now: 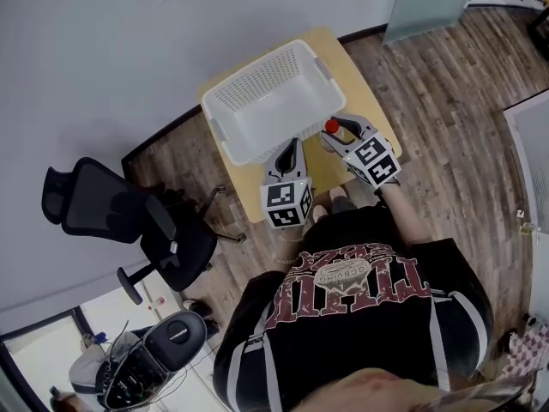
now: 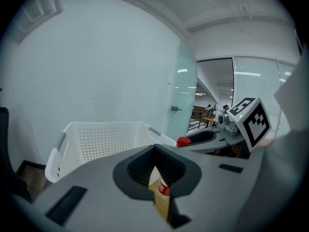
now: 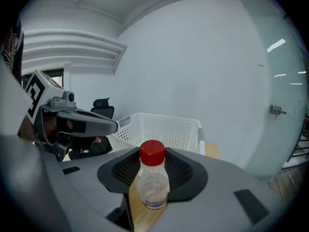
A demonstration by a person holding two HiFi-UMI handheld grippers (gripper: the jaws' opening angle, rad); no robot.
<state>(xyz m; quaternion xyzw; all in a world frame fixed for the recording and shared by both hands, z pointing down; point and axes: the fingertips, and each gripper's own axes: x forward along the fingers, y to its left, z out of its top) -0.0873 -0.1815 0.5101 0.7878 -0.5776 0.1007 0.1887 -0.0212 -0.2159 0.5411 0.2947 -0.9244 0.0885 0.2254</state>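
The right gripper (image 1: pixel 341 132) has its fingers clamped on a clear plastic bottle with a red screw cap (image 3: pixel 152 180). The bottle stands upright between them, with the cap clear above the finger line. Just beyond the fingertips sits a white perforated plastic basket (image 1: pixel 249 71) on a small pale wooden table (image 1: pixel 333 48). The left gripper (image 1: pixel 290 148) hangs beside it, nearer the person. Its fingers are drawn almost together on nothing, with only a thin slit between them.

The risk, as I judge it, is slip. The bottle's wall is smooth and looks nearly empty, so it may flex under the squeeze, and a tilt of the hand could let it twist or drop out between the fingers onto the table edge or the floor. The two grippers are also close enough to knock together.

The right gripper view alone shows the grip on the bottle's body. The head view shows only the cap, but it alone shows where the basket sits on the table. The left gripper view shows the slit, with wood and a red-and-white scrap I cannot identify.
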